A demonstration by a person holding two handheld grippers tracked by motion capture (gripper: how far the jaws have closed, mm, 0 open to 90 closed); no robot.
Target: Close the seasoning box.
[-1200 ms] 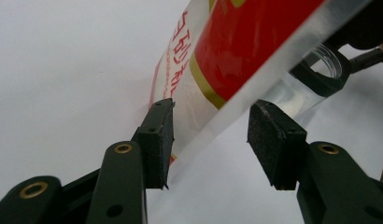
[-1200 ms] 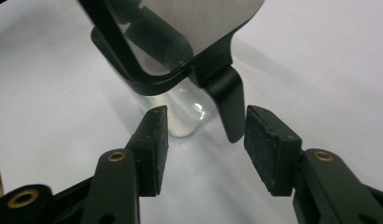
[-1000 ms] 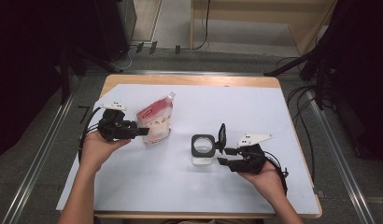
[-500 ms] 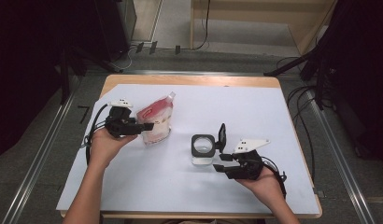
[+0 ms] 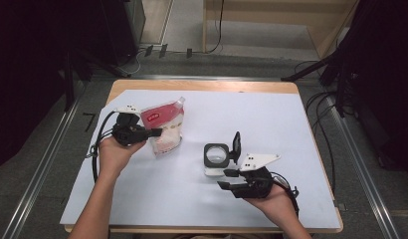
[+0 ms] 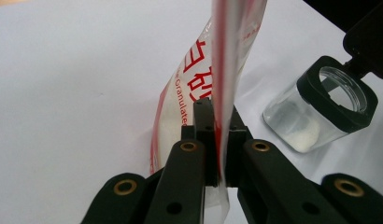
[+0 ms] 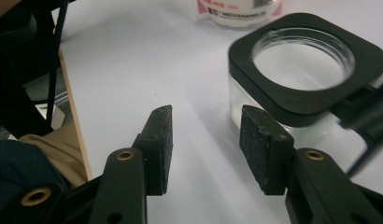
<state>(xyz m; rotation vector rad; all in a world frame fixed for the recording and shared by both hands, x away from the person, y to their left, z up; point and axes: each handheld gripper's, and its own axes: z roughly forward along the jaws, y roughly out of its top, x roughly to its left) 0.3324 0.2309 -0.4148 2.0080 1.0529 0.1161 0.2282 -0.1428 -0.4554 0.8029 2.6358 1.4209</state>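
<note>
Since the earlier frames the left tool [image 5: 159,132] has closed its jaws; they now pinch the edge seam of the sugar pouch [image 5: 164,127], which stands propped and tilted at the worktop's left-centre. In the left gripper view the pouch [image 6: 199,88] edge runs straight up between the pads. The right tool [image 5: 228,178] has drawn back slightly from the jar, its jaws narrowing a little but still apart with nothing between them. Right gripper view: the right tool [image 7: 206,140] is just beside the glass jar [image 7: 301,74], not touching. The jar [image 5: 216,157] sits mid-worktop with its black hinged lid [image 5: 236,143] flipped up, well apart from the pouch. The white sheet [image 5: 271,119] covers the worktop. Nothing blocks either tool.
</note>
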